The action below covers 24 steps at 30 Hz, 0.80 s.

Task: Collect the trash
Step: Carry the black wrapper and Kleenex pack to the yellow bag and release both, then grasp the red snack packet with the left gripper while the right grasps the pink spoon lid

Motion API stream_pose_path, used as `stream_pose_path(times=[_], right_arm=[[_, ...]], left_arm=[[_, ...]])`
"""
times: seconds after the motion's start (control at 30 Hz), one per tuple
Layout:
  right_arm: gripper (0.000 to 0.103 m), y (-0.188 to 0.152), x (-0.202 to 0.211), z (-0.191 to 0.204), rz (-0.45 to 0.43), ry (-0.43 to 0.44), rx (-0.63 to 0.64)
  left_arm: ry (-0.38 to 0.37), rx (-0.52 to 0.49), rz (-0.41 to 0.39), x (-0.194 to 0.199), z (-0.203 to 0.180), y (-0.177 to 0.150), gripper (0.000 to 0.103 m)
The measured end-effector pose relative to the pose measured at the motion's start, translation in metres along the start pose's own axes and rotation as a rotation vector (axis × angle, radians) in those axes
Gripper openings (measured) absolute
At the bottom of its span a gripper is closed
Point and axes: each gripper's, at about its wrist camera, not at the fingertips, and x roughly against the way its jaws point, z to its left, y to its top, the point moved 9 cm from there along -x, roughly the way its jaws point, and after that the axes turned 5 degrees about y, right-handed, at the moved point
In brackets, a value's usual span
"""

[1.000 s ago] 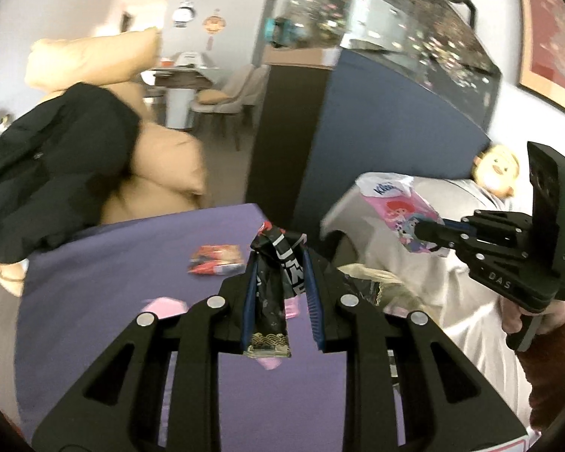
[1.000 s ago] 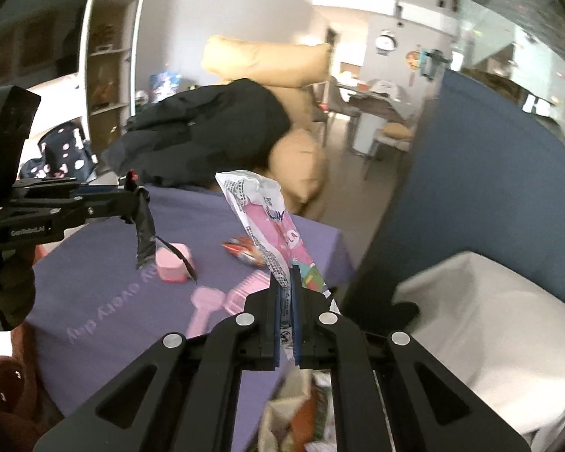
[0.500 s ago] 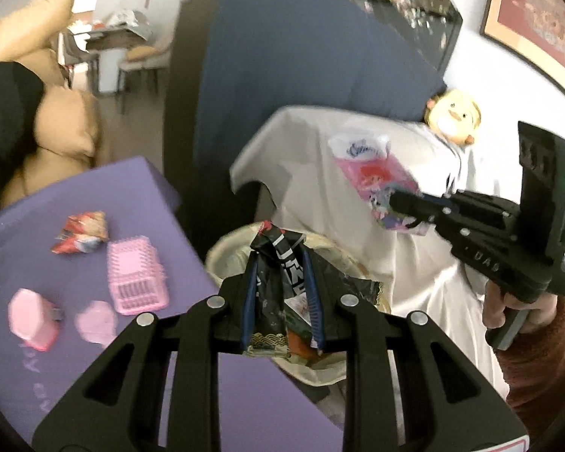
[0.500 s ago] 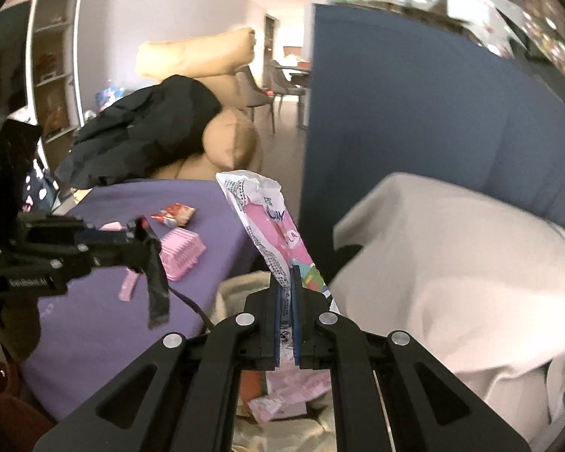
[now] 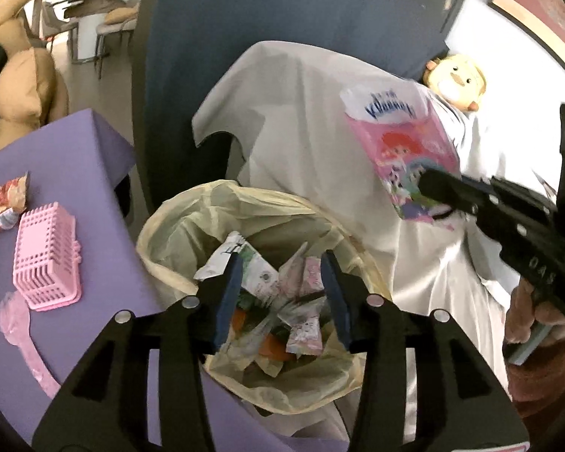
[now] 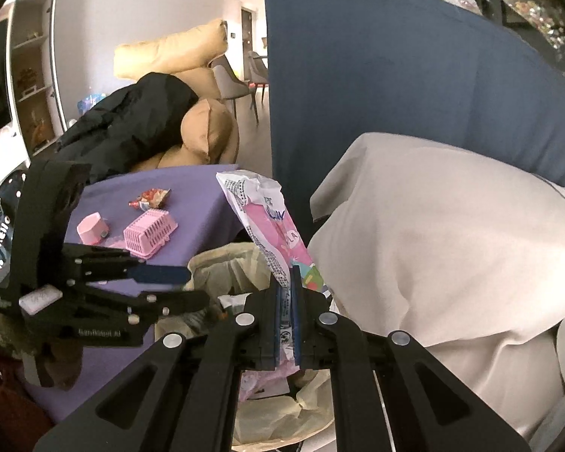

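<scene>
Yellowish liner rims the trash bin point(image 5: 177, 222) under the left gripper point(image 5: 280, 293), whose jaws have just been opening, empty, above wrappers already inside: the drop step. From the right wrist, the right gripper point(image 6: 287, 324) pinches a pink tissue packet point(image 6: 271, 226) over the bin; releasing it there seems next.
</scene>
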Motion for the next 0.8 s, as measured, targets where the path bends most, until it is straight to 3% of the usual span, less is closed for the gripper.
stream_pose_path(times=[0.2,0.4,0.7,0.8], right_arm=[[0.007,-0.012,-0.016,0.007,0.041,0.037,-0.012],[0.007,-0.041,-0.047,0.022,0.128,0.101,-0.065],[0.007,-0.068,-0.077,0.028,0.216,0.027,-0.059],[0.008,-0.072,-0.084,0.029,0.239,0.046,-0.088]], left_arm=[[0.065,0.051,-0.025,0.024,0.030,-0.004,0.046],[0.196,0.077,-0.051,0.057,0.073,-0.026,0.047],[0.272,0.218,-0.068,0.093,0.145,-0.061,0.047],[0.286,0.262,-0.073,0.099,0.163,-0.068,0.048]])
